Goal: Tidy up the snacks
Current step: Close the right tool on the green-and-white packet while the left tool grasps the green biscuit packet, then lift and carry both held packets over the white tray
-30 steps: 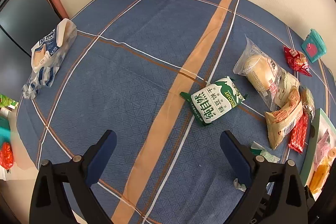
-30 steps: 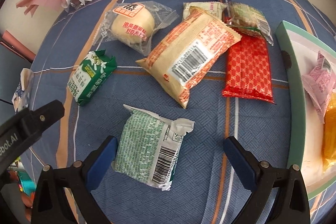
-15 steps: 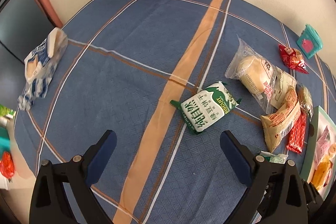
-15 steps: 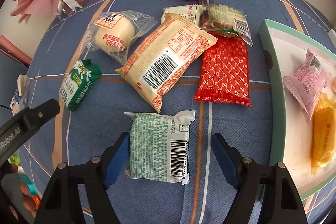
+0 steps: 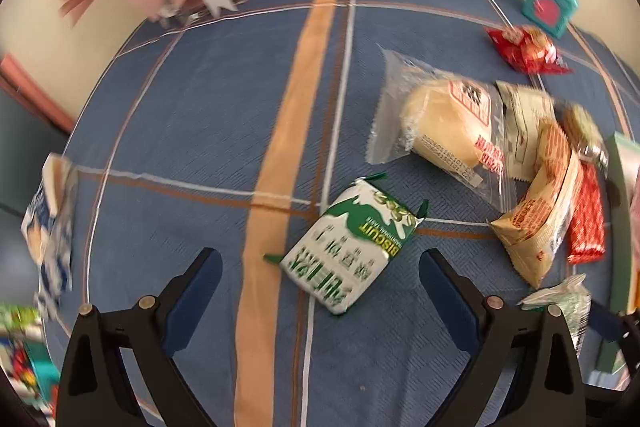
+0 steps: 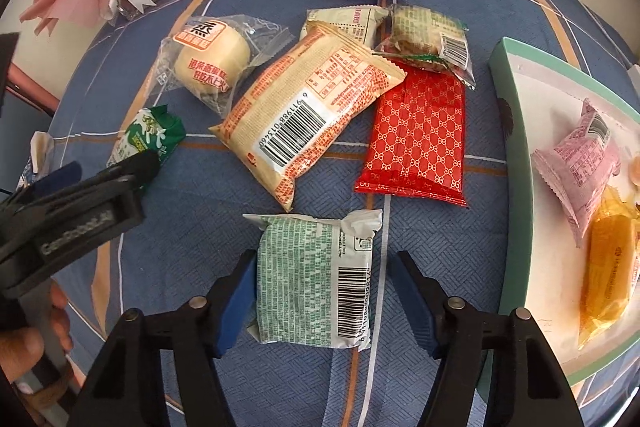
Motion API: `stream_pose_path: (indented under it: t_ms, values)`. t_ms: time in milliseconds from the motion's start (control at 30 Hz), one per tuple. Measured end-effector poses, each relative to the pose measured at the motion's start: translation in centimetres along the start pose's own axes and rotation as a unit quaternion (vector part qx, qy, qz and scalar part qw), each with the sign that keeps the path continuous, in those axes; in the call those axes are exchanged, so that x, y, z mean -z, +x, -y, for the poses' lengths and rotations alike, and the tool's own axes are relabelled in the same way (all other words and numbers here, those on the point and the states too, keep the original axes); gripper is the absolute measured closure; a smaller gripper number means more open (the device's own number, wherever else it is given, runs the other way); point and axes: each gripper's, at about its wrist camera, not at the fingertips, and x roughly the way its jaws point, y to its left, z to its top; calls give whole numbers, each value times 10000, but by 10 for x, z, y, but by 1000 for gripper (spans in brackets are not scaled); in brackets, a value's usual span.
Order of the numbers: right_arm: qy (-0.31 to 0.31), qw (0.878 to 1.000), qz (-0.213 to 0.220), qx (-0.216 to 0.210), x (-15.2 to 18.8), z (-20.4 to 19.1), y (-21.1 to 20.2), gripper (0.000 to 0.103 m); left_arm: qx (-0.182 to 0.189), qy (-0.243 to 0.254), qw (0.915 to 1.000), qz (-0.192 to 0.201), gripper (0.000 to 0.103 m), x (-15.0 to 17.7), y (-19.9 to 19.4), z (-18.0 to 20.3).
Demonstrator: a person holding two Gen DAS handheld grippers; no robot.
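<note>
Between the blue pads of the right gripper [image 6: 322,301], a pale green snack pack [image 6: 316,279] is being bracketed on the blue checked tablecloth [image 6: 420,247]; the left pad is touching its edge, the right pad is just off it, so nothing is being squeezed yet. Right above it a big cream-and-orange packet [image 6: 304,111] is being overlapped by nothing but is lying against a red patterned packet [image 6: 416,139]. Off to the right, a pink packet [image 6: 580,163] and an orange one [image 6: 608,267] are being held in the mint-rimmed tray [image 6: 504,131]. Over on the left side, the left gripper [image 5: 320,291] is being held with fingers spread wide around a green-and-white biscuit pack [image 5: 352,247], without touching it. A clear-wrapped bun [image 5: 444,123] is sitting further back.
</note>
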Motion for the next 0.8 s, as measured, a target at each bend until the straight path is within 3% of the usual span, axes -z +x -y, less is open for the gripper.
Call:
stream_pose_path:
  t_ms: [167,233,367,600,800]
  values:
    - [-79,10000,-39,27,0,-3,2,32,7,156,9999,-64,8,-5,13,4]
    - [-92,9999,-46,24,2,-8,2,37,114,143,9998,-16,20,-9,15,4]
    - [-130,9999,-41,-51,3,-12,1,47,26,169,9999,5,31,-12,14,9]
    - [-173,9996,18,-229,4,-15,-10,51,22,-8,10000,-92,60,-7,4,18]
    - [-229,9991,98,-335,4,-16,-25,51,211,-379,9987,-264,62,1,-4,21]
